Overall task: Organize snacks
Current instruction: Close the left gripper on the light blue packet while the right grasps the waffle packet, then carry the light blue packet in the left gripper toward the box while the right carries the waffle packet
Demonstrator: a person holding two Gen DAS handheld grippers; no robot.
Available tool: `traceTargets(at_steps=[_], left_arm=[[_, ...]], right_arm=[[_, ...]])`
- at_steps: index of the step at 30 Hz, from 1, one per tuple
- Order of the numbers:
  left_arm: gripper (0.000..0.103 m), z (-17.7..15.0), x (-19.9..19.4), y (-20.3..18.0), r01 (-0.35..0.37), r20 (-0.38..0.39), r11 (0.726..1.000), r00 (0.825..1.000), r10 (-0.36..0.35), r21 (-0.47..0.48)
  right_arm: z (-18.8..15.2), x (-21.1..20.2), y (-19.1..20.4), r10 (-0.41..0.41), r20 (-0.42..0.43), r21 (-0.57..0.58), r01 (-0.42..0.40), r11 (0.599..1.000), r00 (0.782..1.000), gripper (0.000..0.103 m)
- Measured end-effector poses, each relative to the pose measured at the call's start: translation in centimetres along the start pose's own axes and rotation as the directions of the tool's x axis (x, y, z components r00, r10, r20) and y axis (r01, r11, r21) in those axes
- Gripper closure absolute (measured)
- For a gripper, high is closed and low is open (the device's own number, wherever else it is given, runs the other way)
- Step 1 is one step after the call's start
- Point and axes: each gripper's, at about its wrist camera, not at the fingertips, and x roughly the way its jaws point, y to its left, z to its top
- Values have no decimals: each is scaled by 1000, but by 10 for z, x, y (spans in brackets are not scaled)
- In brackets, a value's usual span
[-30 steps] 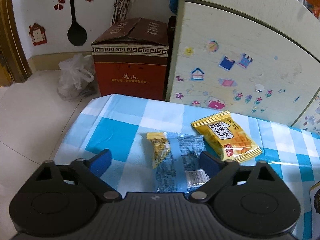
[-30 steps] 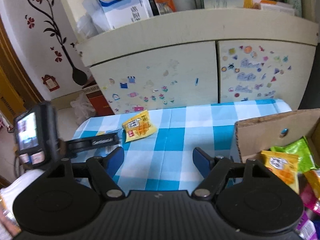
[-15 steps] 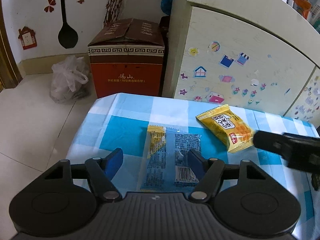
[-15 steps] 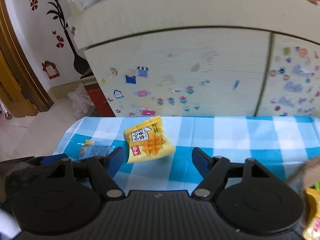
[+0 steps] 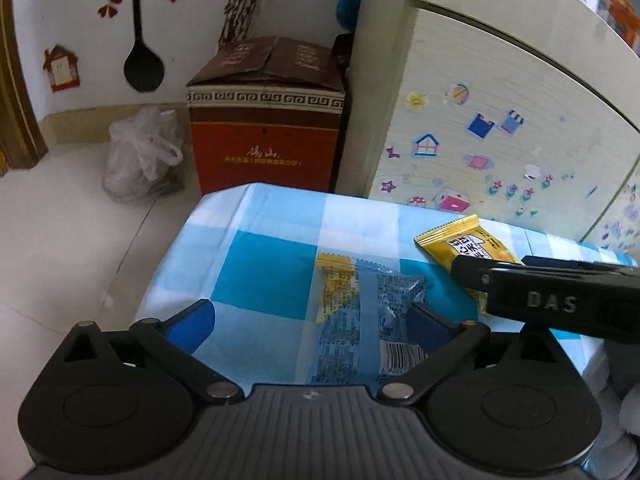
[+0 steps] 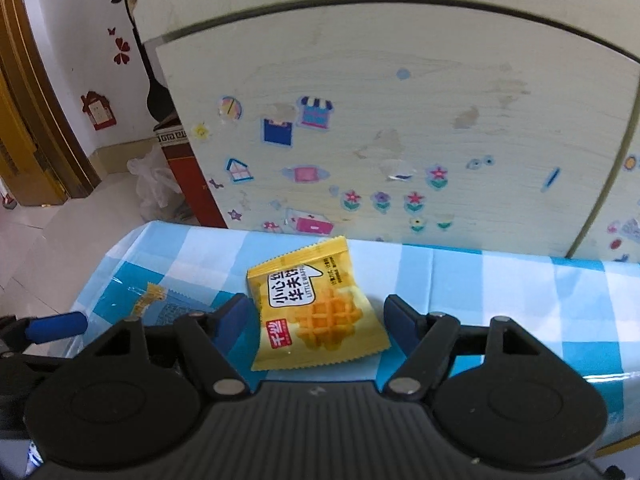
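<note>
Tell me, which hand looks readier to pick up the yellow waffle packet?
The right gripper, probably: the yellow waffle packet lies between its open fingers. The left gripper, jaws opening, is over the blue wrapper instead.

yellow waffle packet (image 6: 316,312): flat, face-up | blue-yellow wrapper (image 5: 364,320): flat, label-down, just beside

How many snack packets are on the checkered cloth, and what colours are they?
Yellow waffle packet: 1
Clear blue-and-yellow packet: 1
Total: 2 packets on the checkered cloth
</note>
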Motion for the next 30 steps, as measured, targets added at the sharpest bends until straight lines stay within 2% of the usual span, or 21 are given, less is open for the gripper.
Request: traceTargets(at_steps=[3, 4, 6, 8, 10, 15, 19, 24, 27, 28, 29, 30], left_arm=[[2, 0, -1, -3, 5, 7, 1000, 1000, -5, 18], [6, -1, -2, -4, 14, 11, 1000, 1000, -14, 25], [18, -1, -4, -9, 39, 20, 998, 999, -40, 43], [39, 0, -7, -14, 72, 16, 996, 997, -73, 50], [49, 1, -10, -19, 90, 8, 995, 996, -91, 50], [59, -4, -19, -25, 79, -3, 995, 997, -79, 69], [69, -7, -32, -21, 87, -16, 995, 996, -87, 43], [71, -13, -53, -20, 66, -16, 996, 998, -65, 58], [70, -16, -60, -12, 111, -38, 994, 993, -110, 10], [63, -17, -62, -9, 114, -31, 994, 993, -114, -7], [47, -17, -63, -7, 104, -18, 994, 994, -104, -16], [41, -17, -64, -7, 95, -9, 995, 995, -95, -16]], right_arm=[[-1, 0, 2, -14, 3, -18, 14, 1000, 1000, 30], [-1, 1, 2, -16, 2, -22, 16, 1000, 1000, 34], [0, 1, 3, -23, -4, -43, 23, 999, 1000, 39], [1, -1, 3, -27, -12, -47, 26, 999, 1000, 43], [1, -4, 1, -16, -20, -21, 15, 1000, 1000, 46], [-6, -18, -8, 4, -41, 41, -2, 999, 999, 49], [-16, -35, -14, 20, -47, 82, -16, 997, 999, 50], [-24, -63, -12, 33, -32, 83, -30, 996, 999, 50], [-27, -81, -9, 38, -19, 67, -36, 997, 999, 50], [-28, -87, -9, 40, -16, 64, -39, 997, 999, 50], [-31, -92, -9, 41, -13, 61, -41, 997, 999, 50], [-34, -97, -10, 40, -13, 57, -39, 998, 999, 50]])
